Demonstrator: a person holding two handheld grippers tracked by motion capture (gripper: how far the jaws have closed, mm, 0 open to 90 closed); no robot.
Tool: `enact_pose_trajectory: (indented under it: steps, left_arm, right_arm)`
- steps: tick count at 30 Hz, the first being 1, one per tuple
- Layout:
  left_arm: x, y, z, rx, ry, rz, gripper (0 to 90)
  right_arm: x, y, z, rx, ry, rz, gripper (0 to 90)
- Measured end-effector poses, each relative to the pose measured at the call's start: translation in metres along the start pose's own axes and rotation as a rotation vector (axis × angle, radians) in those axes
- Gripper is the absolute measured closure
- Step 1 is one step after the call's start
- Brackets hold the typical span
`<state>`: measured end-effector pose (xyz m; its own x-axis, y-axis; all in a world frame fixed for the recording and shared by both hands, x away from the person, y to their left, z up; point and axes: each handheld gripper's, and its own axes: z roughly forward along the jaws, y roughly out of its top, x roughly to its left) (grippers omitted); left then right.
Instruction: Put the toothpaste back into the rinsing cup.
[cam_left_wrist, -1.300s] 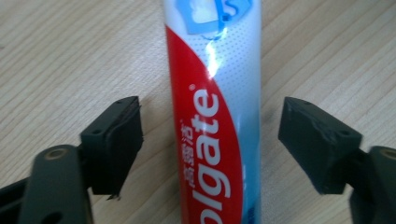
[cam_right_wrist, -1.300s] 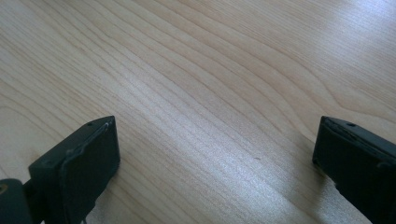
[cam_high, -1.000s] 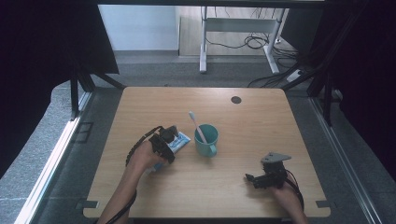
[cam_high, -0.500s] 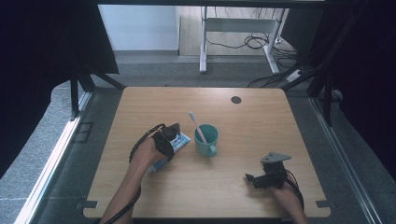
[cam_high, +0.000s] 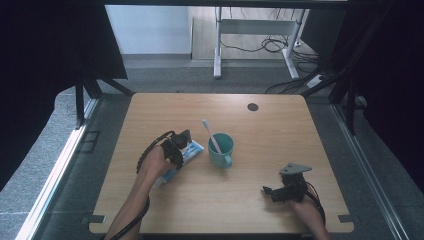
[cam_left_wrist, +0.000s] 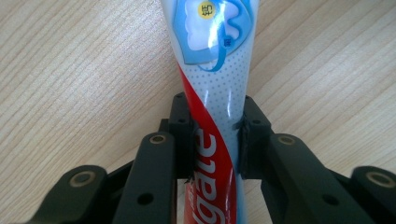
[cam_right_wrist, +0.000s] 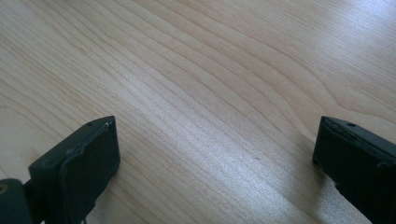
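Honestly, the left gripper (cam_left_wrist: 212, 140) has just been closing and now pinches the toothpaste tube (cam_left_wrist: 212, 93) lying on the surface (cam_high: 260, 200) beside the mug (cam_high: 220, 149), so squeezing harder could burst paste out.

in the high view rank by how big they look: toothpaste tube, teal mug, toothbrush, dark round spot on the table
1. toothpaste tube, longest, though the left gripper covers part of it
2. teal mug
3. toothbrush, only the part above the mug's rim shows, so unsure against the mug
4. dark round spot, smallest
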<state>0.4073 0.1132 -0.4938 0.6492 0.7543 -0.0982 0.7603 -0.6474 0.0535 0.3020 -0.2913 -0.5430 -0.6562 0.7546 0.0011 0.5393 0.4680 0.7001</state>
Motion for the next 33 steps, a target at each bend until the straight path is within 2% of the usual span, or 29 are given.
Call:
enact_pose_trajectory:
  steps: [4,9,15,23,33]
  left_arm:
    - [0.003,-0.002,0.000,-0.017,-0.024,-0.013,73.2]
    - [0.002,-0.002,-0.001,-0.014,-0.016,0.009,73.7]
    - [0.001,-0.003,-0.005,-0.037,-0.018,0.013,73.7]
    - [0.002,-0.009,-0.019,-0.100,-0.026,0.009,73.7]
    - [0.006,-0.022,-0.034,-0.203,-0.030,0.011,73.7]
  right_arm:
    - [0.000,0.000,0.000,0.000,0.000,0.000,0.1]
    - [0.000,0.000,0.000,0.000,0.000,0.000,0.1]
    - [0.000,0.000,0.000,0.000,0.001,0.000,0.1]
    - [0.000,0.000,0.000,-0.001,0.000,-0.002,0.1]
    - [0.000,0.000,0.000,0.000,0.000,-0.003,0.1]
